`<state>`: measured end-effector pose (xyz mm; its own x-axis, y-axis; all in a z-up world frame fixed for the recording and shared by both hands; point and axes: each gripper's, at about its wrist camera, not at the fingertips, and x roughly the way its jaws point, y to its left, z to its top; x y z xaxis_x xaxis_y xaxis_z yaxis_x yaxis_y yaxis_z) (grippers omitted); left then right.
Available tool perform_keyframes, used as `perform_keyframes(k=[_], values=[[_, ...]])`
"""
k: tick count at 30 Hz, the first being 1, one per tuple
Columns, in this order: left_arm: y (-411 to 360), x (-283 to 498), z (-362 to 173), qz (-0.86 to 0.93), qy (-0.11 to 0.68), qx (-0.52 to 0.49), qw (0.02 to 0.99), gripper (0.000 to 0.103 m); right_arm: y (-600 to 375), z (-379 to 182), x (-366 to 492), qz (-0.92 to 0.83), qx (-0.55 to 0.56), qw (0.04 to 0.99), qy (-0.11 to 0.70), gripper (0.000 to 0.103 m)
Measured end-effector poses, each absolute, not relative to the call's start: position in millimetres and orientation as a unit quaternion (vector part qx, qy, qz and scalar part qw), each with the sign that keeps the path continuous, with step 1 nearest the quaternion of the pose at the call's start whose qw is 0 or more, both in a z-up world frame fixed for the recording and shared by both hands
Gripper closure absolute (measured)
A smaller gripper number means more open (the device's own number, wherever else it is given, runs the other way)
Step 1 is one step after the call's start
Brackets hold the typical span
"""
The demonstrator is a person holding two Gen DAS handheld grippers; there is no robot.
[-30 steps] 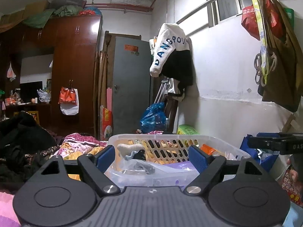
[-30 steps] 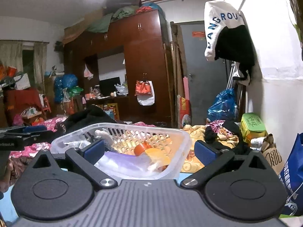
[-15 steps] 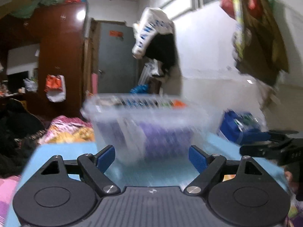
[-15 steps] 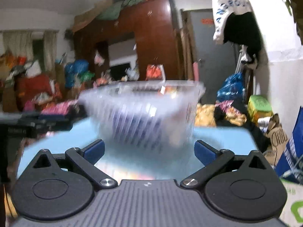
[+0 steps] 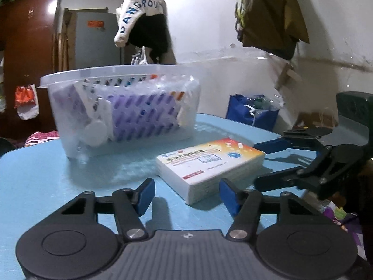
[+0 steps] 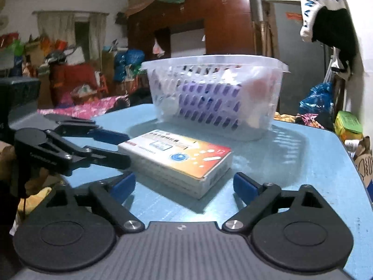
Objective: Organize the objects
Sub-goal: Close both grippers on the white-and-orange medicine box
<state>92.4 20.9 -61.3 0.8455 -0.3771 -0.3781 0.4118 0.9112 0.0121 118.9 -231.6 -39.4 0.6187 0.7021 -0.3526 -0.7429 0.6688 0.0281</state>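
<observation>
A white and orange medicine box (image 5: 211,161) lies flat on the light blue table (image 5: 35,177), in front of a clear plastic basket (image 5: 121,107) that holds a purple pack and other items. My left gripper (image 5: 186,194) is open and empty, low over the table, just short of the box. My right gripper (image 6: 184,185) is open and empty, facing the same box (image 6: 177,156) from the other side; the basket (image 6: 214,98) stands behind it. Each gripper shows in the other's view, the right one (image 5: 272,163) and the left one (image 6: 119,147), both open beside the box.
A blue bag (image 5: 251,114) and hanging clothes (image 5: 142,25) are by the white wall on the right. A wardrobe (image 6: 209,21), bedding (image 6: 88,107) and clutter fill the room beyond the table's far edge. The table's right edge (image 6: 352,163) drops to bags on the floor.
Both grippers have dropped from above the basket's rim down to table level and pulled back. The medicine box has come into view between them. Both stay open.
</observation>
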Motion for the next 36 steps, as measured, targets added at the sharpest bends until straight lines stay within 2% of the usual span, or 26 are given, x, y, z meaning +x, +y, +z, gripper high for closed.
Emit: perform_keyframes(k=[2,4,6,8,9,12,36], values=[[16.0,91.2,-63.3,-0.206,0.187,0.053,0.959,0.04,-227.9,-42.1,116.8,0.41,-0.067,0.893,0.17,0.017],[9.2,91.5,-65.9,-0.209,0.189,0.061,0.958,0.05,-224.4,-46.9,107.8,0.409,-0.072,0.895,0.164,0.019],[3.8,88.7,-67.7,-0.199,0.181,0.069,0.961,0.05,-224.1,-49.4,104.4,0.405,-0.071,0.898,0.158,0.023],[2.2,87.2,-67.7,-0.195,0.176,0.074,0.962,0.05,-227.1,-50.6,104.1,0.401,-0.064,0.901,0.153,0.032],[1.9,85.7,-68.0,-0.193,0.173,0.076,0.963,0.05,-228.9,-51.1,104.5,0.398,-0.062,0.903,0.151,0.04],[3.1,83.2,-69.1,-0.193,0.167,0.074,0.964,0.05,-234.5,-51.1,106.0,0.397,-0.055,0.904,0.15,0.051],[3.5,61.2,-64.1,-0.179,0.111,0.088,0.974,0.052,-225.3,-44.8,87.6,0.381,-0.071,0.916,0.104,0.055]])
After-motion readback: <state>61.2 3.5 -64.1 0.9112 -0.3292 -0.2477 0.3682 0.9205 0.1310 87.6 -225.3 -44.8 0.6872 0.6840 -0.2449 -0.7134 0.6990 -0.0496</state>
